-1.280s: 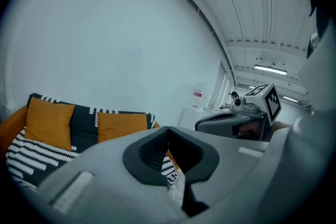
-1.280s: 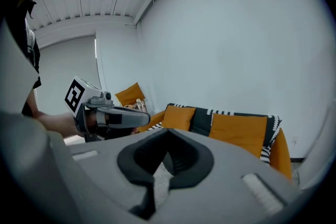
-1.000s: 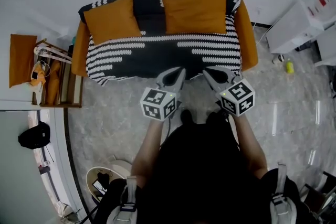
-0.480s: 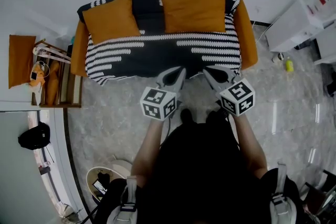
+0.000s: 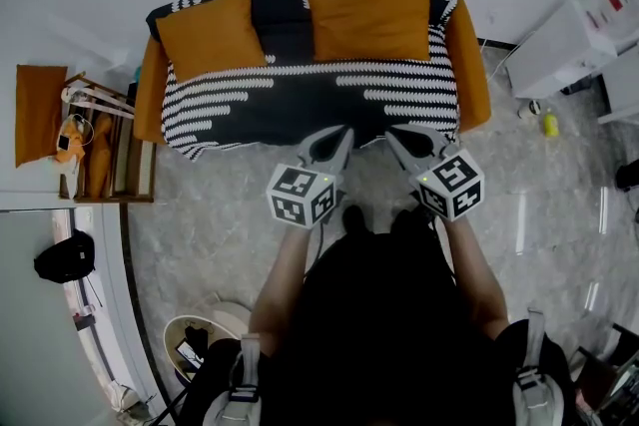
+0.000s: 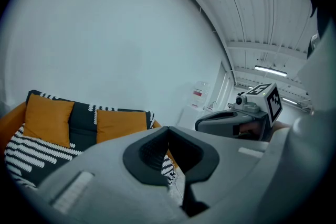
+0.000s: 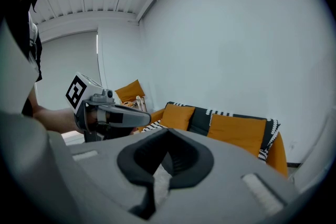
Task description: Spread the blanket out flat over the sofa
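Black-and-white blanket (image 5: 300, 100) lies spread over the orange sofa (image 5: 469, 55). I see my left gripper (image 5: 346, 132) and right gripper (image 5: 390, 134) both closed, empty.

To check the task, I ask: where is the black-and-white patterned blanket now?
In the head view, the black-and-white patterned blanket lies over the orange sofa at top centre, with two orange square cushions resting on it.
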